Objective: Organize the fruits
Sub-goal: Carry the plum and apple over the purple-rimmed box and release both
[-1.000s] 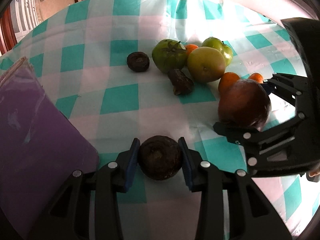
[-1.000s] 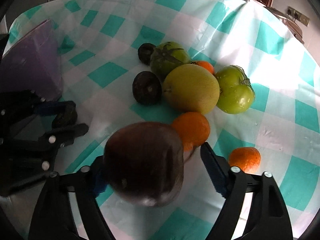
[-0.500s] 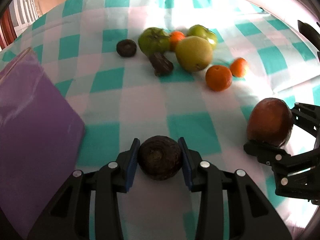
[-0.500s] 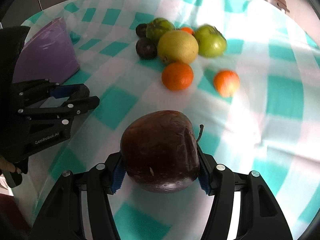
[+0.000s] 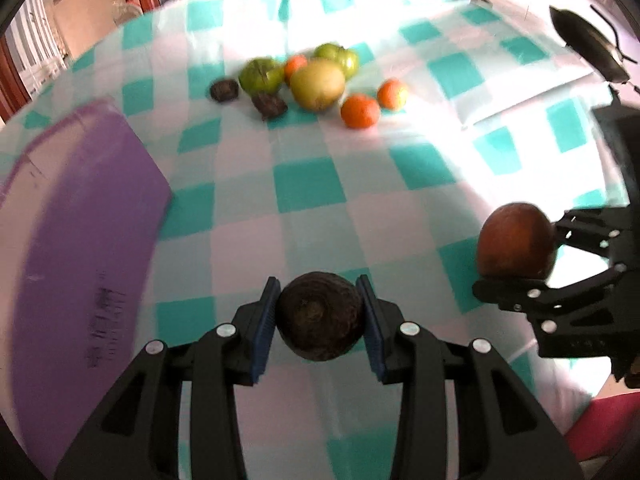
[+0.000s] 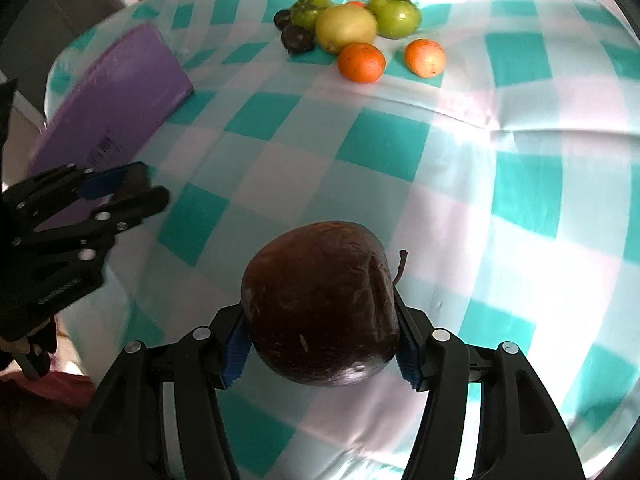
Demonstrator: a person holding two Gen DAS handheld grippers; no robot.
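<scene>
A table [image 6: 384, 148] covered by a teal-and-white checked cloth is shown. Places are given from the yellow-green round fruit [image 6: 346, 27], which lies at the far side of the cloth. Touching it on the far right, a green tomato [image 6: 394, 14] is seen; on its far left, a second green tomato [image 6: 310, 10]. A small orange fruit [image 5: 295, 65] is partly hidden behind it. Two dark fruits [image 6: 297, 38] lie just to its left. Two mandarins [image 6: 361, 62] are placed near it, on the near right. Well apart to the near left, a flat purple board [image 6: 116, 92] lies on the cloth.
</scene>
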